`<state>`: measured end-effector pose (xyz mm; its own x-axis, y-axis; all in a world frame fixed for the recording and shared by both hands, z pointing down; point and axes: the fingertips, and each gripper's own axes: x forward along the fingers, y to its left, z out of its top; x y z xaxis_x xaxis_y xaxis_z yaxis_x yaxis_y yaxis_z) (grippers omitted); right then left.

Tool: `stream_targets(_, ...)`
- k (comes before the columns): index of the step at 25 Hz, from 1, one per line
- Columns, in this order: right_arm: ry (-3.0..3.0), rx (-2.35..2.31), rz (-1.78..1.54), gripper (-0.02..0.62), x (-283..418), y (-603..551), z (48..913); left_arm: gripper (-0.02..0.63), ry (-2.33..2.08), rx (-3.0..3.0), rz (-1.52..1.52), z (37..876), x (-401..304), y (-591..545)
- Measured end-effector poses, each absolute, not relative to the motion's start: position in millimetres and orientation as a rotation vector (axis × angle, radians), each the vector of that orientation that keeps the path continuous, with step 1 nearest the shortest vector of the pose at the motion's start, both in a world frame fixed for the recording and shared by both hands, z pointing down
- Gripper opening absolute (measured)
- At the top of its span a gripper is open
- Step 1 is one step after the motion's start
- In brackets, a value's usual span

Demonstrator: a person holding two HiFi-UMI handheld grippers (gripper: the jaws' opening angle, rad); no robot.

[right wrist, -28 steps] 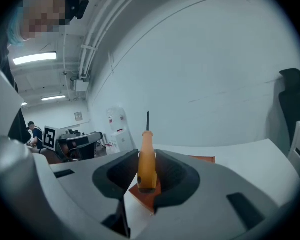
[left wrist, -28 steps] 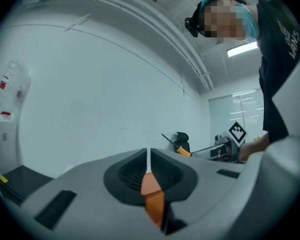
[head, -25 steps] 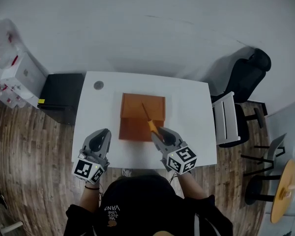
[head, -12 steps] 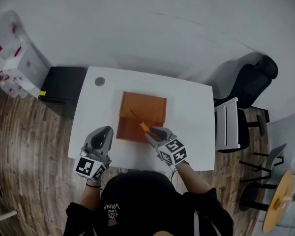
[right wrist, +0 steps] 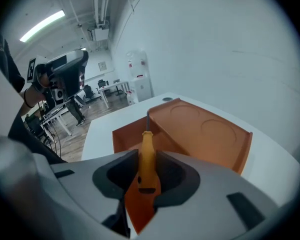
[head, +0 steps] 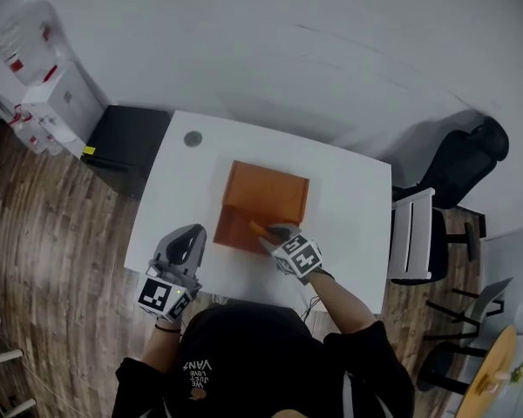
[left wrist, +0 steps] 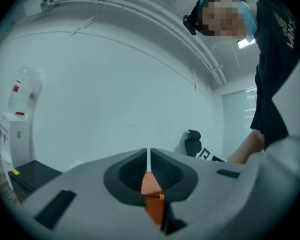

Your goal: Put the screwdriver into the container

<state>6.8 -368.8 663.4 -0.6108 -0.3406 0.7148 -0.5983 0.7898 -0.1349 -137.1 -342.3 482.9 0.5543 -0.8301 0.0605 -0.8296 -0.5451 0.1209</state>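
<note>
An orange container [head: 266, 200] lies open on the white table [head: 349, 225], its lid [right wrist: 205, 129] folded back. My right gripper [head: 277, 236] is shut on the yellow-orange handle of the screwdriver [right wrist: 147, 159]. The dark shaft points forward over the container's near compartment [right wrist: 124, 136]. In the head view the screwdriver [head: 259, 228] sits over the container's front edge. My left gripper [head: 186, 238] rests at the table's front left, apart from the container. Its jaws [left wrist: 148, 164] stand together with nothing between them; a strip of the orange container shows through the slit.
A small grey disc [head: 193, 138] lies at the table's far left corner. A black cabinet [head: 126, 142] and white boxes [head: 57, 103] stand left of the table. A white chair [head: 414, 233] and a black office chair [head: 466, 159] stand to the right.
My right gripper has carried the screwdriver leftward and down, from above the container's right side to its front edge. The left gripper has stayed put.
</note>
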Motion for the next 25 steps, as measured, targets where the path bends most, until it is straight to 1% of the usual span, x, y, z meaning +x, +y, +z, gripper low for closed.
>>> stream_targets(15,-2.072,0.546,0.472,0.118,-6,-373,707,0.031,-1.444,2.609,0.011,488,-141,-339)
stream_targets(25,-1.968,0.539,0.450,0.121,-6,-372,722,0.031,-1.453,2.589,0.015,496,-148,-337)
